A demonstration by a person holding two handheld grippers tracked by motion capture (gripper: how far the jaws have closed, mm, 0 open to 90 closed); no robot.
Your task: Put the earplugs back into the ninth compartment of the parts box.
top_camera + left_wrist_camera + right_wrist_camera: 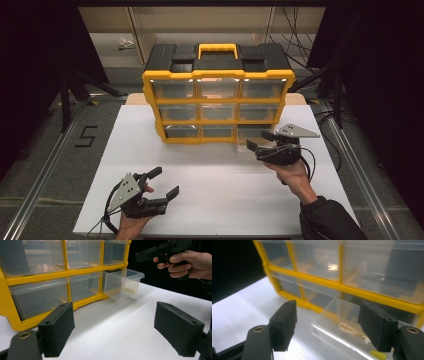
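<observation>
from above we saw the yellow organizer (218, 102) on the white table (210, 195), its bottom right clear drawer (248, 138) pulled out. in our left gripper (113, 327) view the jaws stood apart, well short of it. our right gripper (328, 326) stood open just before that drawer.

A white tabletop (210, 190), a "5" floor marking (86, 136) left, cables (295, 47) behind.
</observation>
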